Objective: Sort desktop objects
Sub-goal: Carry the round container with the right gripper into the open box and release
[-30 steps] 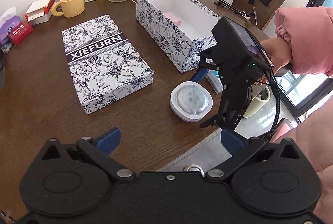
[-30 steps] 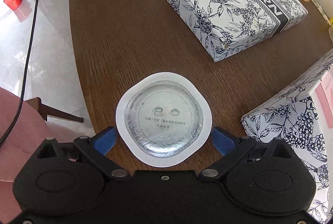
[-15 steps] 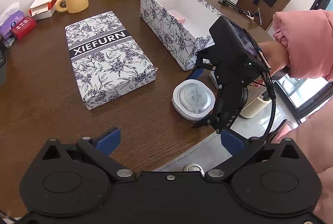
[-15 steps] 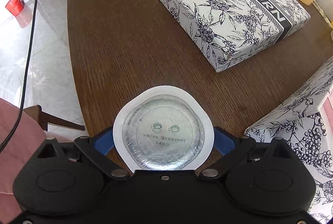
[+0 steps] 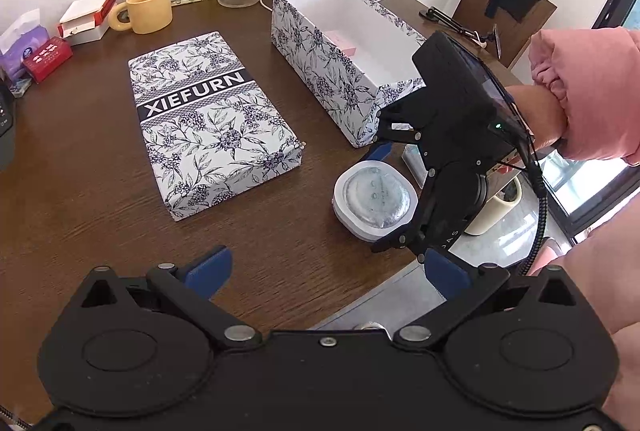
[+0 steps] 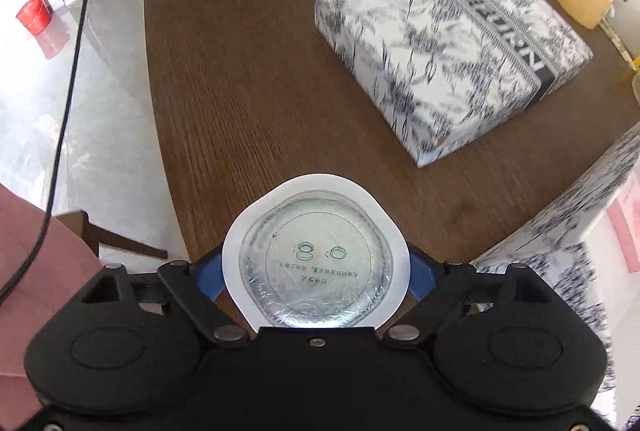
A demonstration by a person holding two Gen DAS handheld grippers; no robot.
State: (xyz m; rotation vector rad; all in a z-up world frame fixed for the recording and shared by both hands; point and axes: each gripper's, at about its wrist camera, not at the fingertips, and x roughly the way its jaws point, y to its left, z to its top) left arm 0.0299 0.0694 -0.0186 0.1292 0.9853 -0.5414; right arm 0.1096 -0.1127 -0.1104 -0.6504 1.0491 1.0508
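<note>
Right claw (image 6: 316,277) clamped on round white case (image 6: 316,251) above tabletop (image 6: 260,71); left claw (image 5: 324,271) apart. Best kept level toward open box (image 5: 348,43), far right.

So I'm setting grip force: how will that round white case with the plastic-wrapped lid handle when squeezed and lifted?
The round white case looks rigid and low, so it probably won't tip. Its crinkled wrap and curved rim could slip between the right gripper's pads. Likely light for its size.
</note>
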